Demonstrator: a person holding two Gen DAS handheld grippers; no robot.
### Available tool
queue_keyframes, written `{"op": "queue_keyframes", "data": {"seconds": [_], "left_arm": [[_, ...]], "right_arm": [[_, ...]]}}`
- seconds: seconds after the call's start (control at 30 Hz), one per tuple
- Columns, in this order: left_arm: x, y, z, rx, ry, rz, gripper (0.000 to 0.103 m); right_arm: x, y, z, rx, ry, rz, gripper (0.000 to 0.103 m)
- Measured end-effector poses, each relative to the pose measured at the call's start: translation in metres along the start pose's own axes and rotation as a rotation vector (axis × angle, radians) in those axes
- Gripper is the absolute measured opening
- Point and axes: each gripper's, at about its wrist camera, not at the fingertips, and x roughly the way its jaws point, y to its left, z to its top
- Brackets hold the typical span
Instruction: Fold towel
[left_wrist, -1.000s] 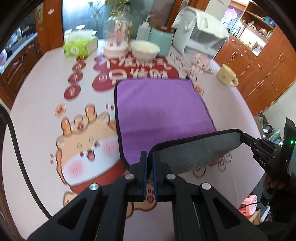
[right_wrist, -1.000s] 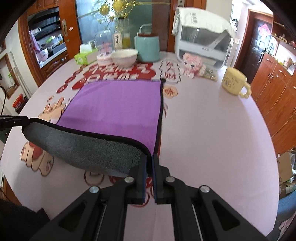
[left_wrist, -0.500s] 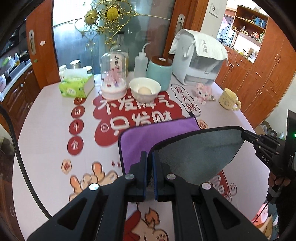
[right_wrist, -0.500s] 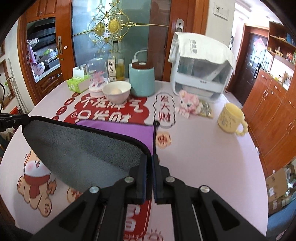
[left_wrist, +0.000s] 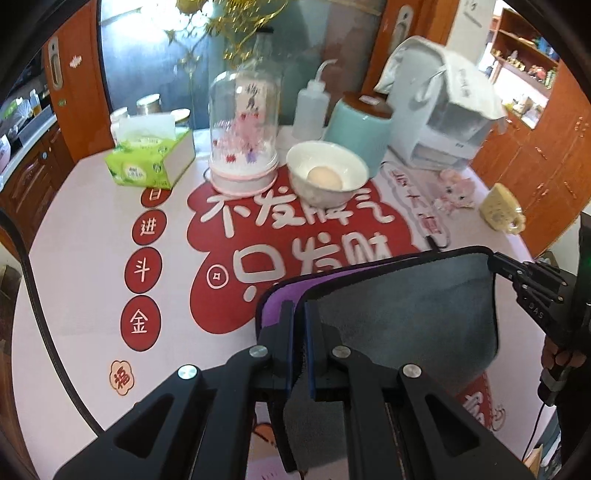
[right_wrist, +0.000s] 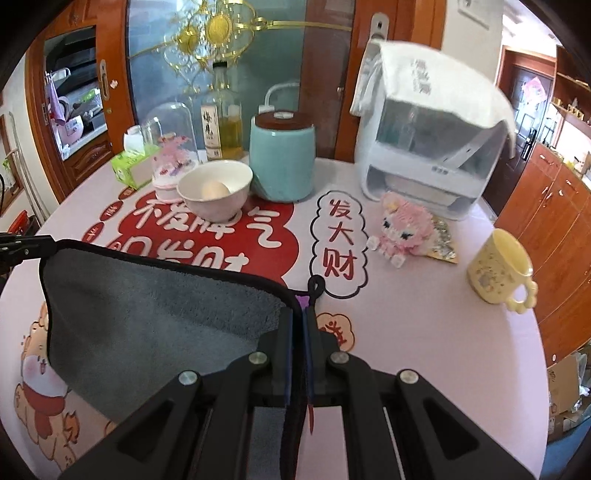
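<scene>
Both grippers are held level above the table (right_wrist: 424, 332), pointing toward its far side. The left gripper (left_wrist: 300, 317) has its jaws pressed together on one corner of the towel (left_wrist: 406, 314), and the right gripper (right_wrist: 300, 321) pinches the opposite corner in the same way, so the towel's edge is stretched between them with its grey side up and a strip of purple showing beneath (the rest hangs toward the tabletop). On the tablecloth, large white characters on a red cloud read 不发脾气 over 只发财; an outlined bubble seen from the right wrist reads 发大财, and red discs seen from the left wrist read 进, 斗, 金, with a small 福 nearer the camera. The bottle (right_wrist: 221, 114) carries a label whose writing is too small to read. The left wrist view shows the other gripper's tip clamped at the towel's far corner and a white squeeze bottle (left_wrist: 308, 107) behind the white bowl (left_wrist: 327, 173) holding an egg (left_wrist: 325, 177). The right wrist view shows the towel's black hanging loop (right_wrist: 316, 286), the pink block figure (right_wrist: 400, 229) and the yellow mug (right_wrist: 498, 266) clearly.
</scene>
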Motion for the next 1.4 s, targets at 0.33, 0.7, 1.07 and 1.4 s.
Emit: {"op": "queue_keyframes", "data": {"seconds": [0.33,0.7,1.07,1.4], "left_arm": [[0.052,0.012,0.005,-0.046,0.069,0.03,0.004],[0.072,0.017,0.003,-0.077,0.106,0.077,0.006],[0.032,0.01,-0.003,-0.084,0.073,0.07,0.034],[-0.027,0.0,-0.054,-0.097,0.06,0.096,0.051]], "right_arm": [[0.058,-0.006,-0.001,0.015,0.059,0.036,0.005],[0.086,-0.015,-0.013,0.076,0.11,0.052,0.008],[0.062,-0.027,-0.015,0.142,0.111,-0.005,0.049],[-0.006,-0.005,-0.043,0.161,0.077,0.021,0.06]]}}
